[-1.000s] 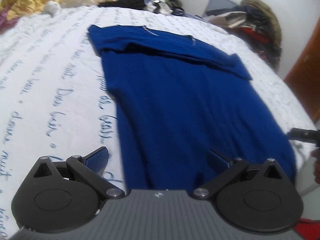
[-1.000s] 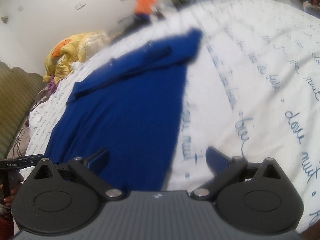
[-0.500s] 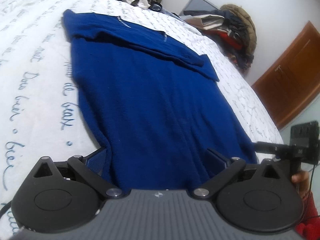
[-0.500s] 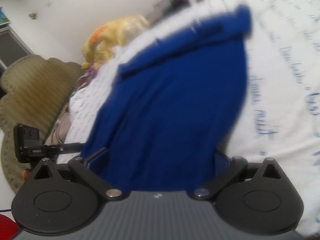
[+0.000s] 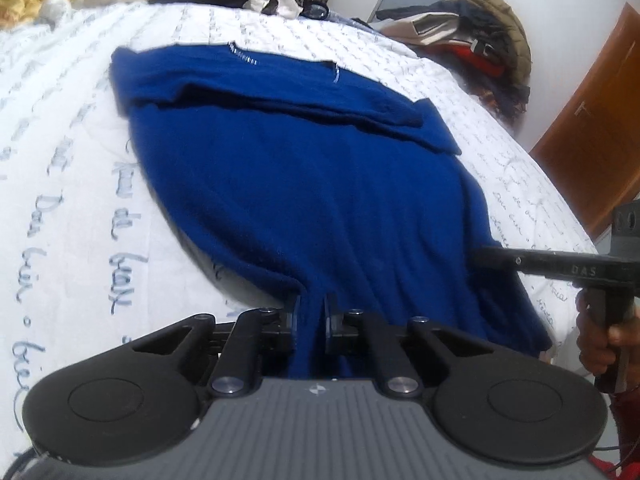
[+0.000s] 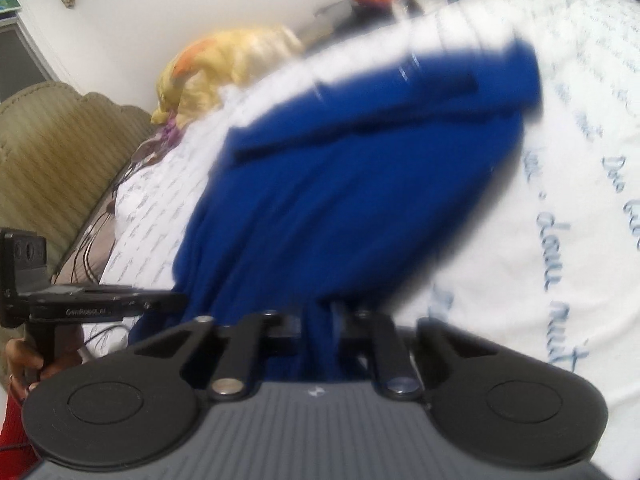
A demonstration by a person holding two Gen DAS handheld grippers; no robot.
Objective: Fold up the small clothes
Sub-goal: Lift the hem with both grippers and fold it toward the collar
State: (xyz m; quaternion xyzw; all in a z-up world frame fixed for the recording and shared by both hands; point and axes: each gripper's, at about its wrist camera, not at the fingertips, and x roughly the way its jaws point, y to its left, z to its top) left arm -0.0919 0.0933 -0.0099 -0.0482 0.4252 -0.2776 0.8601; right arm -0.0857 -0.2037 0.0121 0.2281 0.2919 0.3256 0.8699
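A dark blue shirt [image 5: 304,184] lies on a white bed sheet with blue script [image 5: 72,208], its sleeves folded across the far end. My left gripper [image 5: 311,316] is shut on the shirt's near hem at its left corner and lifts it slightly. My right gripper [image 6: 320,320] is shut on the near hem of the same shirt [image 6: 360,168] at the right corner; that view is blurred. Each gripper shows in the other's view, the right one [image 5: 560,268] and the left one [image 6: 80,308], both at the hem.
Piles of clothes [image 5: 472,36] and a yellow blanket [image 6: 232,64] lie at the far end of the bed. A wooden door [image 5: 596,128] stands to the right. An olive sofa [image 6: 52,152] stands beside the bed, with cables by it.
Both grippers were open over the shirt's near hem; both have closed on the hem and raised it a little.
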